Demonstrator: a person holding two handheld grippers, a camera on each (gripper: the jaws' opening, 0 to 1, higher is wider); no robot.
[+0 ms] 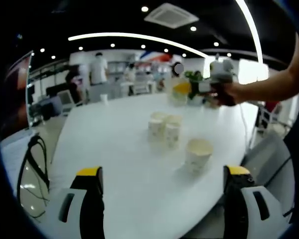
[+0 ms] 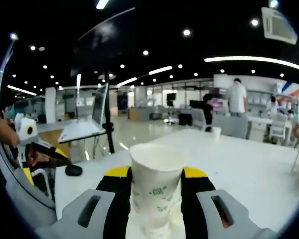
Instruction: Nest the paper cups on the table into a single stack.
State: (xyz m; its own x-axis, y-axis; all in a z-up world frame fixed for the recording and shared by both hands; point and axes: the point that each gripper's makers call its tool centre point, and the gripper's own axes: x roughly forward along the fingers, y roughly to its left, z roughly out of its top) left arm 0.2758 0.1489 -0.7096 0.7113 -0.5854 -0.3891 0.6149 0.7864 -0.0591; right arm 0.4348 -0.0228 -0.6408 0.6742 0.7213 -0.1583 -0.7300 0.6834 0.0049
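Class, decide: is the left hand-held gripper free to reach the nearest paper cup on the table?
Probably yes: the left hand-held gripper is open, and bare table lies between it and the nearest cup.

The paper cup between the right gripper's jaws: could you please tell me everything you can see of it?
The paper cup is white, with a small green print on its side, and looks like thin paper. It stands upright, mouth up and open, its rim a little out of round. The right gripper is shut on it, one yellow-tipped jaw pressing each side. It is held above the white table. Its base is hidden at the bottom of the right gripper view.
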